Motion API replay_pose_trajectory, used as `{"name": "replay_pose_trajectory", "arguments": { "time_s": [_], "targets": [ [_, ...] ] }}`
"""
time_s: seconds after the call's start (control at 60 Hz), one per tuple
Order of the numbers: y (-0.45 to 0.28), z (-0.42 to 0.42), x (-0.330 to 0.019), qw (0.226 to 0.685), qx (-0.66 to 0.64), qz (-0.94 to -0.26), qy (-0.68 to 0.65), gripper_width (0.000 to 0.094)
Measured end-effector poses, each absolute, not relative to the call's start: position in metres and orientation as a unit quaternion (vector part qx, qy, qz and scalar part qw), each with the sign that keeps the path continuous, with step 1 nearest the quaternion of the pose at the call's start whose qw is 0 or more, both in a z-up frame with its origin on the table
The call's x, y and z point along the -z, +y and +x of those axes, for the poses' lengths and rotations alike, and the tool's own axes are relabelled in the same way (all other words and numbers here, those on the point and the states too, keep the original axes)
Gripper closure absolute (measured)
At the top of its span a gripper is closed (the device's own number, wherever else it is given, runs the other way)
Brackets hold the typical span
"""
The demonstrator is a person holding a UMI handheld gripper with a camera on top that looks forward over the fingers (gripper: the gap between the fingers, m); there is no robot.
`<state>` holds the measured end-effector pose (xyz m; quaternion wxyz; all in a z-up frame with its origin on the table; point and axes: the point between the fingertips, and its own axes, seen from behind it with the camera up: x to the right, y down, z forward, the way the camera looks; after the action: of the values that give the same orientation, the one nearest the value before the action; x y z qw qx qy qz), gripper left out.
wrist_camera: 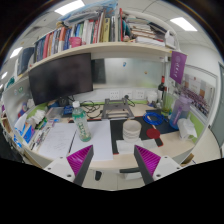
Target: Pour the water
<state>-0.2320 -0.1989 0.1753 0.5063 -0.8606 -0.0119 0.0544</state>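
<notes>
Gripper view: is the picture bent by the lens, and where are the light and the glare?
Gripper view: strong fisheye bend, the bookshelf curves like an arch; ceiling lights glare to white; the monitor screen is dark; the bottle and desk are evenly lit, with no hard shadows; the gripper is open with nothing between its fingers.

A single wide-angle camera rides on the gripper (114, 163) and faces forward along both fingers, which show at the bottom. It sits raised and well back from the desk (108, 133), looking slightly downward across it toward the monitor (61, 77) and bookshelf (85, 36).
</notes>
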Motion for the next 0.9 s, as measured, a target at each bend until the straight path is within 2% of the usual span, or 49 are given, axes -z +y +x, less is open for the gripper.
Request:
{"name": "replay_pose_trajectory", "arguments": {
  "time_s": [0.133, 0.25, 0.4, 0.617, 0.683, 0.733, 0.833, 0.9],
  "targets": [
    [-0.175, -0.265, -0.172, 0.545, -0.080, -0.833, -0.043, 0.0079],
    [-0.141, -0.304, -0.151, 0.577, -0.109, -0.808, -0.055, 0.0080],
    [-0.088, -0.357, -0.121, 0.589, -0.119, -0.796, -0.076, 0.0084],
    [-0.011, -0.391, -0.116, 0.643, -0.071, -0.759, -0.073, 0.0079],
    [0.005, -0.400, -0.113, 0.647, -0.064, -0.756, -0.075, 0.0083],
    [0.015, -0.408, -0.113, 0.649, -0.066, -0.754, -0.070, 0.0124],
    [0.033, -0.411, -0.111, 0.653, -0.047, -0.753, -0.068, 0.0305],
    [0.041, -0.410, -0.112, 0.659, -0.040, -0.749, -0.057, 0.0390]
  ]
}}
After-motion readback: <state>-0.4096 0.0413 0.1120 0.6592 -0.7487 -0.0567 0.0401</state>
